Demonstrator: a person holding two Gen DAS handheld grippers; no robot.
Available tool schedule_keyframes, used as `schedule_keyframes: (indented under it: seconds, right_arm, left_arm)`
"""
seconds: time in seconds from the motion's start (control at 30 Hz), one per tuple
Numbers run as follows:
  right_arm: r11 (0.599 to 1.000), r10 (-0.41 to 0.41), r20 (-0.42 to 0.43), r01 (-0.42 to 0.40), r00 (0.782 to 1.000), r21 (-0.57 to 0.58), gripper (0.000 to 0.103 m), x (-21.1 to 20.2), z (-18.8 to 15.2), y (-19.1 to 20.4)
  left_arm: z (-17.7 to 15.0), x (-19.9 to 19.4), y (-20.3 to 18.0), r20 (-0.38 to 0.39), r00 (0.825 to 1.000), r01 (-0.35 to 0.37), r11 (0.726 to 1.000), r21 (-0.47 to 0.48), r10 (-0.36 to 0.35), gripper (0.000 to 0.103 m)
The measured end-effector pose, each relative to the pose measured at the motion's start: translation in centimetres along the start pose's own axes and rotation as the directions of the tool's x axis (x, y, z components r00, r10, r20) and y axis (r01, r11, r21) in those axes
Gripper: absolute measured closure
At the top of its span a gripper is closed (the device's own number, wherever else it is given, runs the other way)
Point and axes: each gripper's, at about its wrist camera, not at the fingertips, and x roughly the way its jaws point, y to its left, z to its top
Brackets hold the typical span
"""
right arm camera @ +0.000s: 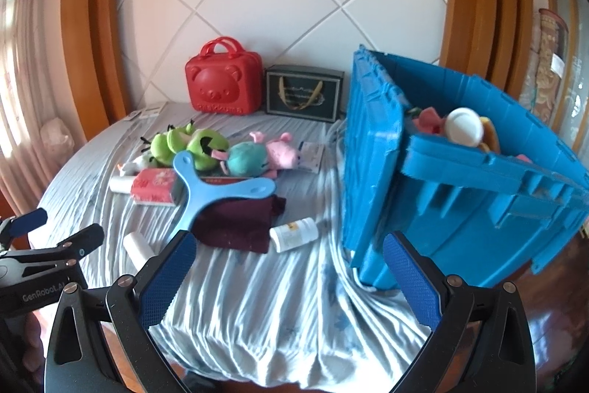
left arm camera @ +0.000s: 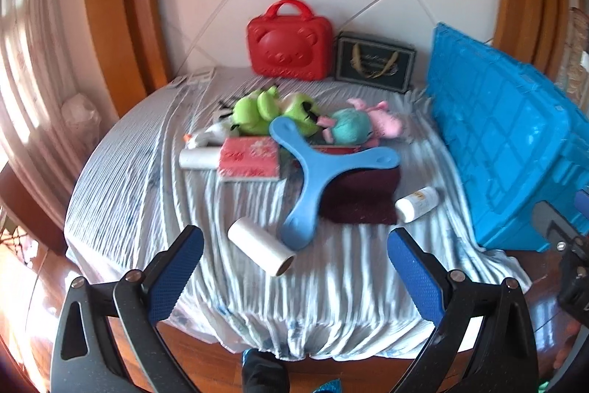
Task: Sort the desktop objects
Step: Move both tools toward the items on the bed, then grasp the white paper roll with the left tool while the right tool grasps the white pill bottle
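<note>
A table under a pale striped cloth (left arm camera: 331,275) holds loose objects: a blue three-armed plastic piece (left arm camera: 316,168), a dark maroon cloth (left arm camera: 360,197), a white roll (left arm camera: 259,249), a white bottle (left arm camera: 418,203), a pink tissue pack (left arm camera: 248,159), green (left arm camera: 265,111), teal (left arm camera: 349,126) and pink (left arm camera: 383,116) plush toys. A blue crate (right arm camera: 460,194) stands at the right with several items inside. My left gripper (left arm camera: 294,245) is open and empty above the front edge, near the white roll. My right gripper (right arm camera: 289,251) is open and empty, near the bottle (right arm camera: 294,234).
A red bear-faced case (left arm camera: 289,48) and a dark gift bag (left arm camera: 373,63) stand against the tiled back wall. A second white roll (left arm camera: 197,159) lies left of the tissue pack. Wooden frames flank the wall. The left gripper also shows at the left in the right wrist view (right arm camera: 51,231).
</note>
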Motion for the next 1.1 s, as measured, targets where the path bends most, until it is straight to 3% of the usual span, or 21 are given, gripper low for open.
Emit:
schedule_keyframes:
  seconds: [0.17,0.3,0.4,0.63,0.8,0.87,0.97,1.0,1.1]
  right_arm:
    - [0.999,0.046,-0.041,-0.045,0.998,0.018,0.0,4.5,-1.0,0.9]
    - [0.987,0.149,-0.121,-0.14,0.981,0.08,0.0,9.6,-2.2,1.7]
    - [0.992,0.123,-0.176,-0.114,0.977,0.06,0.0,12.2,-2.9,2.5]
    - [0.998,0.066,-0.297,-0.061,0.953,0.027,0.0,17.0,-3.9,3.1]
    - [0.998,0.058,-0.349,-0.042,0.935,0.053,0.0,19.5,-4.0,2.9]
    - [0.998,0.048,-0.357,-0.029,0.933,0.058,0.0,20.1,-4.0,2.8]
    - [0.996,0.039,-0.37,-0.007,0.928,0.086,0.0,21.2,-3.9,2.2]
    - [0.995,0.039,-0.376,-0.003,0.926,0.097,0.0,21.6,-3.9,2.0]
    - [0.995,-0.011,-0.396,0.05,0.918,0.087,0.0,22.9,-3.8,1.9]
  left_arm:
    - [-1.3,4.2,3.9,-0.079,0.993,-0.085,0.995,-0.042,0.082,0.002]
    - [-2.9,9.2,7.3,-0.206,0.972,-0.134,0.988,-0.079,0.115,0.002]
    - [-3.8,12.8,8.6,-0.284,0.953,-0.141,0.986,-0.093,0.109,0.004]
    - [-2.6,18.4,6.9,-0.348,0.937,-0.052,0.991,-0.127,0.005,0.007]
    - [-2.7,21.5,5.2,-0.403,0.91,0.053,0.993,-0.108,-0.092,0.03]
    - [-2.8,22.1,5.2,-0.412,0.902,0.084,0.989,-0.122,-0.128,0.031]
    - [-3.0,23.1,4.8,-0.432,0.89,0.119,0.988,-0.094,-0.148,0.032]
    - [-3.2,23.4,4.6,-0.438,0.886,0.126,0.989,-0.082,-0.149,0.036]
    - [-2.5,23.7,4.4,-0.424,0.898,0.127,0.992,-0.013,-0.12,0.047]
